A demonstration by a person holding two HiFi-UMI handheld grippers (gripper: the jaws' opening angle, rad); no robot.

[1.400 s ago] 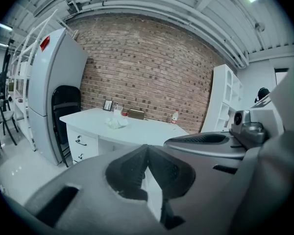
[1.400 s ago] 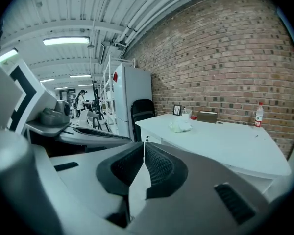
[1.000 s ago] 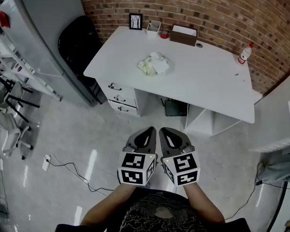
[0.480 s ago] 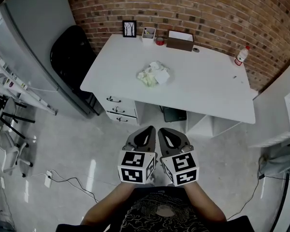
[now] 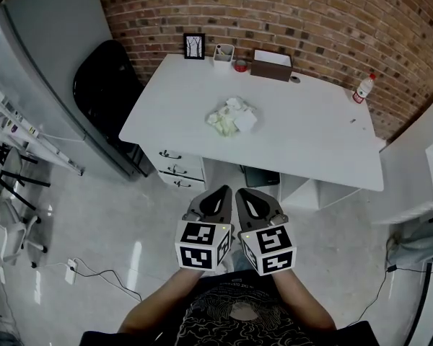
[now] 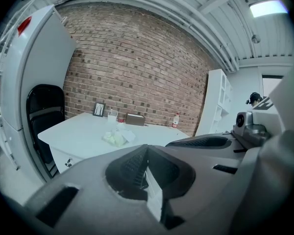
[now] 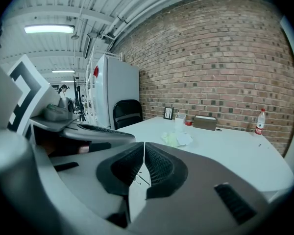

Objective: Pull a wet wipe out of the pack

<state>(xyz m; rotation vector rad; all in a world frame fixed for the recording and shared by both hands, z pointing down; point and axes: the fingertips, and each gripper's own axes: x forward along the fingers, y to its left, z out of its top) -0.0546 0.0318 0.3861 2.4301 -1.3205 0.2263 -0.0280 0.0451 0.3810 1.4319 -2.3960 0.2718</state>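
Note:
The wet wipe pack (image 5: pixel 231 116) lies as a pale green and white crumpled bundle near the middle of the white table (image 5: pixel 310 135). It also shows far off in the left gripper view (image 6: pixel 116 137) and the right gripper view (image 7: pixel 176 139). Both grippers are held side by side close to my body, over the floor and well short of the table. My left gripper (image 5: pixel 220 194) is shut with nothing in it. My right gripper (image 5: pixel 247 195) is shut and empty too, its jaws meeting in its own view (image 7: pixel 143 156).
Along the brick wall stand a picture frame (image 5: pixel 194 45), a white cup (image 5: pixel 223 52), a brown box (image 5: pixel 271 65) and a small bottle (image 5: pixel 362 87). A black chair (image 5: pixel 105 85) and a grey cabinet (image 5: pixel 43 56) are left of the table. Drawers (image 5: pixel 177 168) sit under it.
The head view has shifted a little, so the table sits slightly differently in frame. Both grippers keep the same shut posture side by side.

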